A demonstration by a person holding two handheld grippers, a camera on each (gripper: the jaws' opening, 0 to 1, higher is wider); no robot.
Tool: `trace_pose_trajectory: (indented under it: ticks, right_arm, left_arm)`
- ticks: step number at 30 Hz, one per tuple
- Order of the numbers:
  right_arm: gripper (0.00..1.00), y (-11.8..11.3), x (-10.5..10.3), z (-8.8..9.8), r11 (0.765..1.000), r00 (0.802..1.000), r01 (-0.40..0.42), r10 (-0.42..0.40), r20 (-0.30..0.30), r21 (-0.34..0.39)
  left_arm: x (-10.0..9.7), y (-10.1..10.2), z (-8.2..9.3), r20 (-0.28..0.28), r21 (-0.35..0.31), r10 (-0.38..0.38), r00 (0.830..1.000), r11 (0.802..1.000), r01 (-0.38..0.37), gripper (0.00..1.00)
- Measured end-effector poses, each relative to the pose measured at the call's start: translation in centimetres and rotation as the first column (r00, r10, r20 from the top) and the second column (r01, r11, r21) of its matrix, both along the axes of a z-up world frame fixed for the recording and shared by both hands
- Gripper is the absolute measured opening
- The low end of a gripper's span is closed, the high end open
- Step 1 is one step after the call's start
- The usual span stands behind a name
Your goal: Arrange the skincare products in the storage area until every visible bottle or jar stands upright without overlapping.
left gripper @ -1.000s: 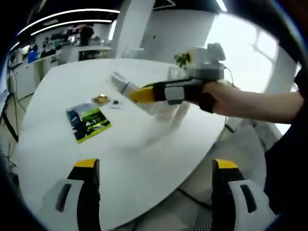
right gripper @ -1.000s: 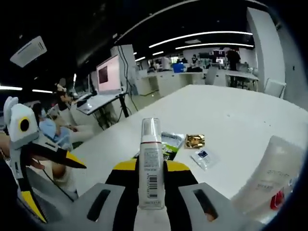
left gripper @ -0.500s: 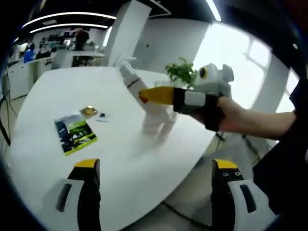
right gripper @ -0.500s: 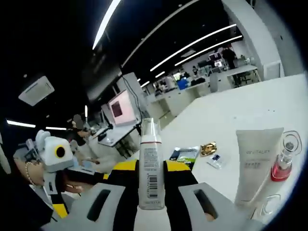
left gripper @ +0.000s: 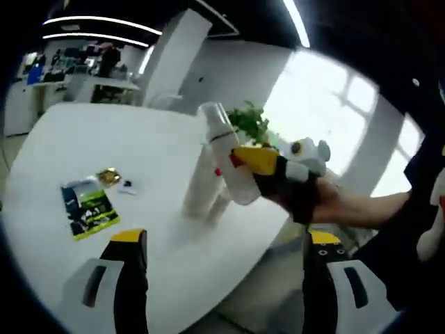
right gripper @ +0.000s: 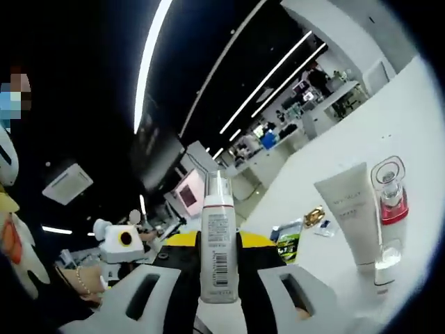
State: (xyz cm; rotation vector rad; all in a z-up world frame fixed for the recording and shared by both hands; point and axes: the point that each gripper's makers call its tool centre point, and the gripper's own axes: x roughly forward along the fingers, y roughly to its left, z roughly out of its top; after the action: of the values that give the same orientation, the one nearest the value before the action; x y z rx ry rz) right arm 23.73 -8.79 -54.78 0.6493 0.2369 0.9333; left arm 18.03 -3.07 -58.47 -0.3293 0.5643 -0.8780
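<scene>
Holding the white bottle (right gripper: 218, 243) clamped in my right gripper (right gripper: 218, 278) at lower centre, I judge it not yet placed; the tube (right gripper: 345, 214) and red-banded bottle (right gripper: 387, 202) at right stand upright. My left gripper (left gripper: 219, 278) is spread apart, holding nothing.

On my white table (left gripper: 62, 139) lie a green-black leaflet (left gripper: 88, 209), a small gold packet (left gripper: 108, 177) just behind it and a tiny blue-white sachet (left gripper: 128, 187) beside the packet. A green plant (left gripper: 249, 122) stands at the far edge, near bright windows (left gripper: 334, 132). In the right gripper view, bkgd has desks w/ a lit monitor (right gripper: 188, 198) and long ceiling lights (right gripper: 149, 59).
</scene>
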Motion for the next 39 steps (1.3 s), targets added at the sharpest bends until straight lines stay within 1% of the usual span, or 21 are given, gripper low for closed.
trace_pose_trajectory:
  ticks: [1,2,3,4,5,6,9,10,15,18,21,22,23,27,28,29,30,35,37,38,39]
  right_arm:
    - [0.19,-0.2,-0.2,0.3,1.0,1.0,-0.004,0.004,0.008,0.019]
    - [0.19,-0.3,-0.6,0.9,0.998,0.999,-0.023,0.022,0.026,0.05]
    - [0.19,-0.5,-0.9,1.2,0.997,0.999,-0.031,0.029,0.033,0.068]
    - [0.19,-0.6,-1.2,1.6,0.995,0.999,-0.041,0.038,0.036,0.086]
    - [0.19,-0.6,-1.7,2.0,0.991,0.997,-0.067,0.062,0.044,0.113]
    - [0.19,-0.7,-2.0,2.1,0.989,0.996,-0.078,0.072,0.046,0.126]
    - [0.19,-0.8,-2.8,2.2,0.984,0.994,-0.108,0.101,0.052,0.144]
    - [0.19,-0.7,-3.1,2.3,0.982,0.992,-0.118,0.111,0.055,0.147]
    - [0.19,-0.1,-4.7,3.1,0.961,0.979,-0.201,0.189,0.078,0.188]
    - [0.19,0.1,-5.5,3.4,0.949,0.969,-0.243,0.229,0.088,0.202]
    - [0.19,0.5,-6.5,3.7,0.93,0.954,-0.298,0.283,0.1,0.214]
    - [0.19,0.5,-6.6,3.7,0.929,0.952,-0.305,0.289,0.105,0.211]
    - [0.19,0.6,-7.0,3.8,0.921,0.945,-0.325,0.308,0.112,0.212]
    - [0.19,0.9,-7.8,4.0,0.905,0.927,-0.372,0.352,0.128,0.208]
    - [0.19,1.0,-7.8,4.0,0.902,0.924,-0.38,0.359,0.13,0.206]
    - [0.19,1.1,-8.0,4.1,0.897,0.92,-0.39,0.369,0.133,0.208]
    - [0.19,1.1,-7.9,4.1,0.896,0.919,-0.393,0.371,0.134,0.207]
    - [0.19,1.2,-7.9,4.5,0.889,0.912,-0.407,0.382,0.149,0.21]
    - [0.19,1.3,-7.8,4.5,0.888,0.91,-0.412,0.387,0.151,0.204]
    - [0.19,1.3,-7.8,4.6,0.887,0.908,-0.415,0.39,0.155,0.201]
    - [0.19,1.3,-7.6,4.6,0.888,0.909,-0.412,0.387,0.153,0.205]
  left_arm:
    - [0.1,0.0,0.2,-0.008,-0.024,0.008,1.0,1.0,-0.008,0.83]
    - [0.4,-0.1,0.7,-0.012,-0.069,0.018,1.0,0.997,-0.018,0.84]
    - [0.5,-0.2,1.1,-0.008,-0.088,0.016,1.0,0.996,-0.016,0.83]
    - [0.6,-0.4,1.7,-0.002,-0.125,0.014,1.0,0.992,-0.015,0.83]
    - [0.6,-0.6,2.2,-0.001,-0.15,0.01,1.0,0.989,-0.01,0.82]
    - [0.5,-0.8,2.6,-0.001,-0.174,0.001,1.0,0.985,-0.001,0.82]
    - [0.9,-1.3,4.5,0.005,-0.273,0.012,1.0,0.962,-0.01,0.79]
    - [1.0,-1.4,4.9,0.011,-0.29,0.011,1.0,0.957,-0.007,0.78]
    - [0.7,-2.6,6.4,0.049,-0.301,-0.04,0.998,0.952,0.053,0.72]
    - [0.6,-3.1,7.3,0.065,-0.317,-0.064,0.996,0.945,0.082,0.66]
    - [0.6,-3.4,7.8,0.078,-0.316,-0.076,0.994,0.944,0.097,0.57]
    - [0.4,-3.6,7.6,0.101,-0.269,-0.103,0.99,0.955,0.127,0.53]
    - [0.3,-3.7,7.6,0.112,-0.249,-0.119,0.987,0.958,0.144,0.49]
    - [-0.2,-4.4,9.0,0.135,-0.269,-0.156,0.978,0.945,0.188,0.36]
    - [-0.2,-4.4,9.3,0.144,-0.272,-0.158,0.977,0.943,0.193,0.31]
    - [-0.4,-4.5,9.7,0.16,-0.272,-0.166,0.973,0.94,0.205,0.28]
    - [-0.5,-4.7,9.9,0.162,-0.277,-0.173,0.972,0.937,0.213,0.26]
    - [-1.0,-5.2,10.2,0.168,-0.265,-0.199,0.966,0.934,0.238,0.21]
    - [-1.1,-5.3,10.5,0.181,-0.259,-0.199,0.963,0.935,0.242,0.18]
    - [-0.2,-5.1,10.7,0.216,-0.236,-0.151,0.965,0.951,0.201,0.2]
    - [-0.5,-5.2,11.0,0.214,-0.244,-0.16,0.964,0.946,0.211,0.2]
